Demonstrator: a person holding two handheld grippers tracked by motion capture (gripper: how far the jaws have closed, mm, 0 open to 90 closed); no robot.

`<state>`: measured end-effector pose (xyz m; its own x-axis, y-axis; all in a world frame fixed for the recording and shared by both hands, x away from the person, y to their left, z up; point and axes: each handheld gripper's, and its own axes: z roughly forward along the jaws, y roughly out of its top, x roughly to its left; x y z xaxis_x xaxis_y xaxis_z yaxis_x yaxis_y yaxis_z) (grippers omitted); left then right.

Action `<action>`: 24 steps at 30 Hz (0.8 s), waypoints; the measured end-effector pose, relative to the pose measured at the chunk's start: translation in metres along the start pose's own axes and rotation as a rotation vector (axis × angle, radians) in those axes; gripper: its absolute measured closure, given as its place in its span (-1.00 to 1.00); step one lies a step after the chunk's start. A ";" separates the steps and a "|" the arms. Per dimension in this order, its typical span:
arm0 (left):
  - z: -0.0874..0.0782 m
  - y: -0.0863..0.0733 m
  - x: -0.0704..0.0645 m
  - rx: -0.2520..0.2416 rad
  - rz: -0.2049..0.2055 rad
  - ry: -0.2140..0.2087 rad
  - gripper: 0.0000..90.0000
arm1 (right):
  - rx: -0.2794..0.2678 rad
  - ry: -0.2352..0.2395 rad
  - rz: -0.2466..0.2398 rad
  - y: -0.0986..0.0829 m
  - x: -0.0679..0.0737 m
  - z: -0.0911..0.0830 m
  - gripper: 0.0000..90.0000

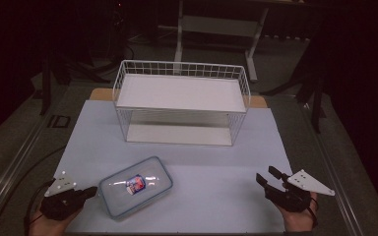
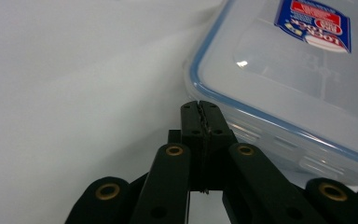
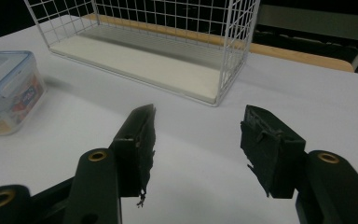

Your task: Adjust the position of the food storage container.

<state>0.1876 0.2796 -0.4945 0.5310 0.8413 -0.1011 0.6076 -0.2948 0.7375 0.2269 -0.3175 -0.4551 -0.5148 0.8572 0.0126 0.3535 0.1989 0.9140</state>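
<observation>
Container [image 1: 136, 186] (clear, blue-rimmed lid, label on top) lies near-left on the pale sheet [image 1: 216, 172], tilted against its edges; left gripper [image 1: 92, 191], jaws pressed together, sits just beside the container's left corner, not clamped on it; right gripper [image 1: 268, 178] rests near-right with jaws spread apart, bare sheet around it; the wire rack [image 1: 182, 101] stands far, well apart from both.
</observation>
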 end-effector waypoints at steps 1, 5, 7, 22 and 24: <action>0.000 0.000 0.000 0.005 0.001 0.002 0.99 | 0.001 0.000 -0.001 0.000 0.000 0.000 -0.01; 0.004 0.002 0.002 0.010 -0.017 0.007 0.99 | 0.004 0.002 -0.002 0.000 0.001 0.001 -0.01; 0.008 0.004 0.001 0.015 -0.014 0.001 0.99 | 0.006 0.005 -0.002 0.000 0.001 0.002 0.00; 0.064 0.045 -0.026 0.008 0.033 -0.071 0.99 | 0.018 0.027 -0.031 0.002 0.009 0.008 0.01; 0.072 0.051 -0.031 -0.001 0.029 -0.072 0.99 | 0.021 0.029 -0.036 0.002 0.010 0.009 0.01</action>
<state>0.2450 0.2059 -0.5019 0.5895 0.7976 -0.1276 0.5908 -0.3181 0.7414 0.2291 -0.3041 -0.4568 -0.5497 0.8353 -0.0077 0.3508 0.2392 0.9054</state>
